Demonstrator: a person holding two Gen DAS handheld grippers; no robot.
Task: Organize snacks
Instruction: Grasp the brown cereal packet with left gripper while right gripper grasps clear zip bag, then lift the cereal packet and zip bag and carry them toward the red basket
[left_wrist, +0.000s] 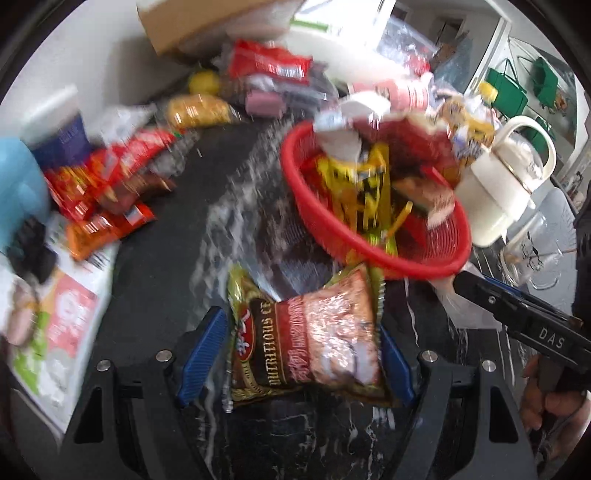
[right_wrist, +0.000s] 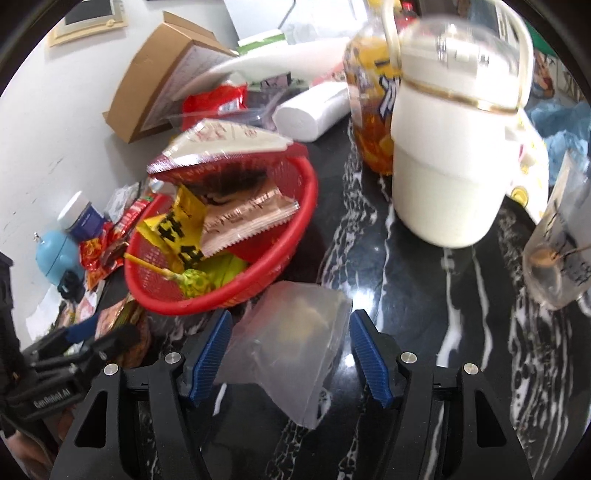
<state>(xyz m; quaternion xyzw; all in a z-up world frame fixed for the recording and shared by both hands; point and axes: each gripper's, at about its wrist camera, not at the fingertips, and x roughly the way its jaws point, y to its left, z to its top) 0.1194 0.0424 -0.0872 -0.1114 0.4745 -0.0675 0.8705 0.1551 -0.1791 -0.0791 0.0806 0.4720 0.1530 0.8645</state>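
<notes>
A red basket (left_wrist: 413, 254) sits on the black marble table, holding several snack packets; it also shows in the right wrist view (right_wrist: 258, 273). My left gripper (left_wrist: 299, 354) has its blue pads around a brown "Nutritious" snack packet (left_wrist: 310, 339), just short of the basket's near rim. My right gripper (right_wrist: 290, 350) stands around a clear plastic bag (right_wrist: 291, 343) lying beside the basket; its pads are spread wide and the right pad is apart from the bag. The right gripper shows in the left wrist view (left_wrist: 517, 314) at the right.
A pile of red and orange snack packets (left_wrist: 107, 184) lies at the left. A white jug (right_wrist: 450, 166) stands right of the basket, a drink bottle (right_wrist: 373, 92) behind it, a clear cup (right_wrist: 557, 258) at far right. A cardboard box (right_wrist: 162, 77) leans on the wall.
</notes>
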